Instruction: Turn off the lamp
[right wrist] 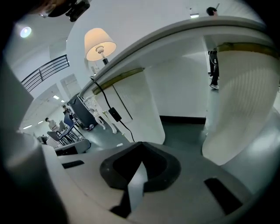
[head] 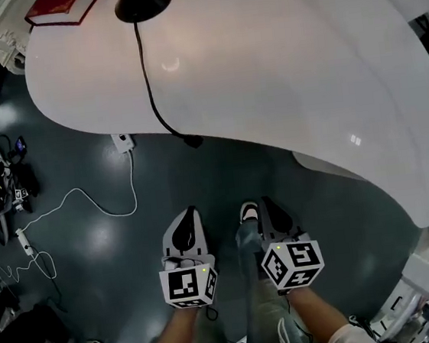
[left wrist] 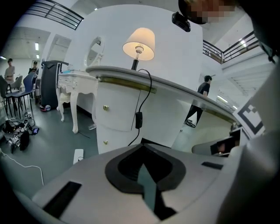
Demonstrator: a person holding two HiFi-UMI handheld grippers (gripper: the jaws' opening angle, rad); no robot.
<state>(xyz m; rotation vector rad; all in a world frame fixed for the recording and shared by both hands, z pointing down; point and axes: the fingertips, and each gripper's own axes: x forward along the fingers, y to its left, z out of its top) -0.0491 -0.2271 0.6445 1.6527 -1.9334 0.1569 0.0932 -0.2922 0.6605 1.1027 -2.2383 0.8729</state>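
Observation:
The lamp is lit. Its cream shade (left wrist: 139, 43) glows on the white curved table (head: 279, 59) in the left gripper view, and it shows again (right wrist: 99, 43) in the right gripper view. Seen from the head, its black base (head: 143, 0) stands at the table's far edge. A black cord runs over the near edge to an inline switch (head: 192, 140) that hangs below (left wrist: 138, 120). My left gripper (head: 189, 216) and right gripper (head: 261, 209) hang low over the floor, side by side, well short of the switch. Both are shut with nothing between the jaws.
A red book (head: 65, 5) lies beside the lamp base. A white power strip (head: 123, 143) and a white cable (head: 79, 199) lie on the dark floor, with clutter (head: 5, 187) at the left. A white dresser (left wrist: 78, 89) and several people stand further off.

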